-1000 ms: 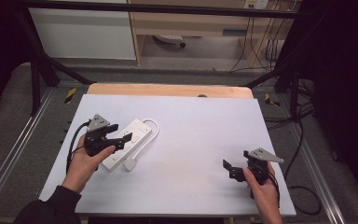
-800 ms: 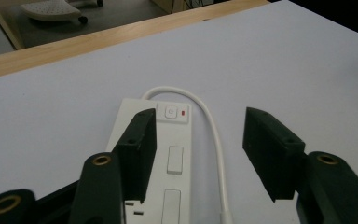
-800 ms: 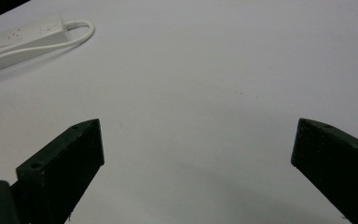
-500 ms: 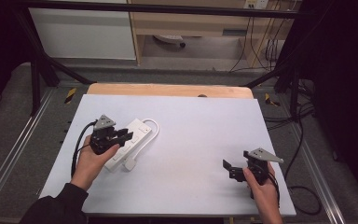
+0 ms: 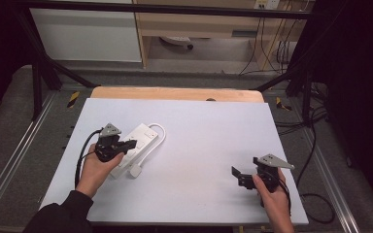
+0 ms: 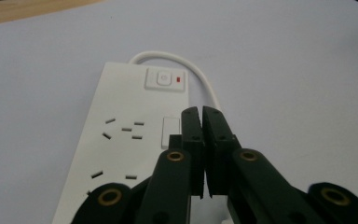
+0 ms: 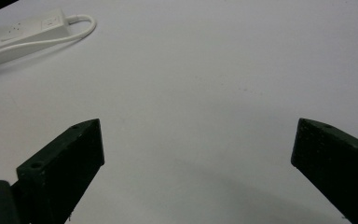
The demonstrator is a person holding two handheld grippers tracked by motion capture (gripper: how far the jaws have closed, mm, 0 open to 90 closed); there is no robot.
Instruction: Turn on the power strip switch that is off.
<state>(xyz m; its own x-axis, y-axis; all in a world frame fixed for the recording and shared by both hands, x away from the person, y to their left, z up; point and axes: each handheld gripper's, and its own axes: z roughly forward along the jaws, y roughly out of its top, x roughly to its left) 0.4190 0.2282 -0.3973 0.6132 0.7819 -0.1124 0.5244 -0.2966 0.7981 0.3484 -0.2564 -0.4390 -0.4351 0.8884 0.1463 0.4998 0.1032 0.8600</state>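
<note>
High view shows a white-topped bench [image 5: 199, 145] with a bare wooden strip along its far edge. On its left half lies a white power strip [image 5: 135, 145], set aslant, its white cable [image 5: 158, 138] looping out from the far end and running back along its right side to a plug [image 5: 135, 172] near the strip's near end. The left gripper [image 5: 128, 144], held in the person's left hand [image 5: 95, 170], sits over the strip; in the left gripper view its fingers [image 6: 213, 135] have just been closing and now stand together with nothing between them, their tips above a small white rocker switch [image 6: 170, 130] beside the sockets. The right gripper [image 5: 236, 176] hovers at the near right, well apart from the strip, fingers [image 7: 70, 158] spread wide over bare bench and holding nothing.
</note>
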